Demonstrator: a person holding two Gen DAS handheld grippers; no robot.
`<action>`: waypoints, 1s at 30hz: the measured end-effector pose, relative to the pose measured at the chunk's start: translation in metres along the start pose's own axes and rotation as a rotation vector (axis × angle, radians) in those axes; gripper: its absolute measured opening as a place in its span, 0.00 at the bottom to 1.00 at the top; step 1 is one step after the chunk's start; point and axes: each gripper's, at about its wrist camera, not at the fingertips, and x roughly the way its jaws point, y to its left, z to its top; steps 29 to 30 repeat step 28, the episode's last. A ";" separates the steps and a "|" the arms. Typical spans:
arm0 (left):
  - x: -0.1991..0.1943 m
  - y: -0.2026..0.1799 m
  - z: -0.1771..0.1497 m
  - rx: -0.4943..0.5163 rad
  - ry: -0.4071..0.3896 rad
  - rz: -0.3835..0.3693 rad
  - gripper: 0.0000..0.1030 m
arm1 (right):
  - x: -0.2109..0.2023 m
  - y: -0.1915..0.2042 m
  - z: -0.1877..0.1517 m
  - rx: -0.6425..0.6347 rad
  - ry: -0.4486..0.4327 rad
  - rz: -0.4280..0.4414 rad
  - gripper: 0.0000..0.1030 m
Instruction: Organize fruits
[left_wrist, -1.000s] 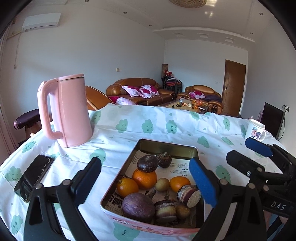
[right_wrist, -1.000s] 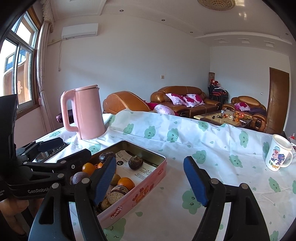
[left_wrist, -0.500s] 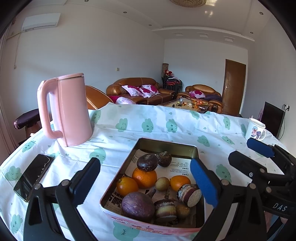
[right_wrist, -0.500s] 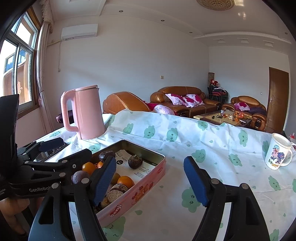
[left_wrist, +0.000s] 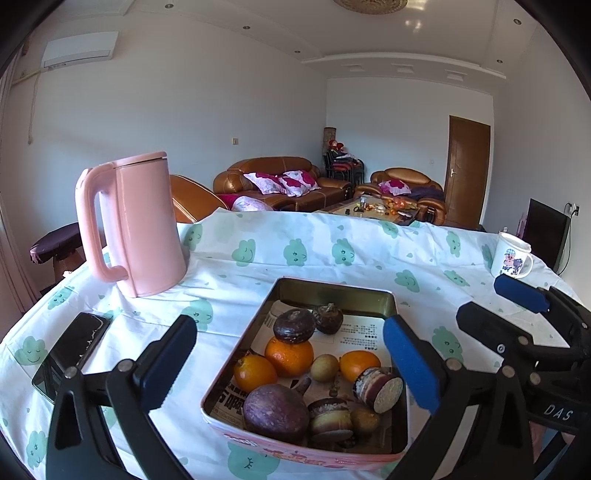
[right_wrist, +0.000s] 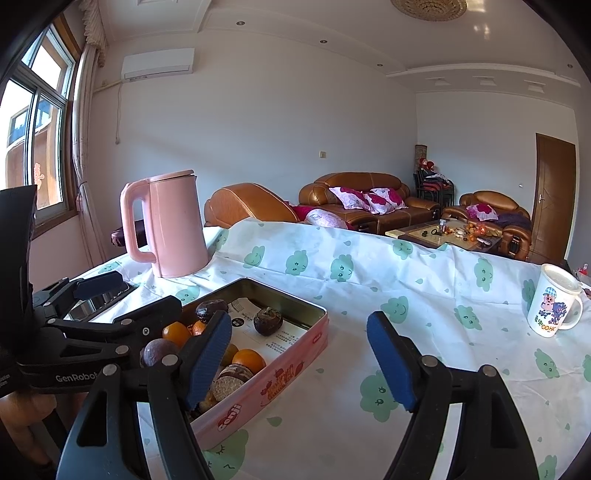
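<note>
Between the spread fingers of the left gripper (left_wrist: 288, 363), which grasp nothing, sits the tin (left_wrist: 334, 291) of fruit on the desk (left_wrist: 332, 254). The right gripper (right_wrist: 299, 354) is likewise released and bare, hanging over the cloth just right of the tin, its left finger in front of the tin's near corner.

Inside the tin, on printed paper, three oranges (left_wrist: 289, 356) lie near the middle, with a small yellowish fruit (left_wrist: 324, 366) among them. A dark round fruit (left_wrist: 294, 325) rests on the top of the middle orange, and another dark one (left_wrist: 328, 318) sits just beside it, toward the far wall. At the near end lie a large purple fruit (left_wrist: 276, 411) and a cut piece (left_wrist: 378, 384) showing pale flesh.

Beyond the tin to the left a pink kettle (left_wrist: 133, 225) stands upright. A phone (left_wrist: 70, 354) lies flat near the left edge. A white mug (right_wrist: 554, 306) stands well apart at the far right.
</note>
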 end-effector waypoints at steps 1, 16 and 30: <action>0.000 0.000 0.000 0.001 -0.001 -0.003 1.00 | 0.000 0.000 0.000 0.001 -0.001 -0.001 0.75; 0.005 -0.002 0.001 -0.005 0.024 0.011 1.00 | 0.000 -0.004 -0.001 0.006 -0.003 -0.007 0.75; 0.005 -0.007 -0.003 0.018 0.018 0.032 1.00 | -0.001 -0.013 -0.005 -0.004 0.010 -0.032 0.75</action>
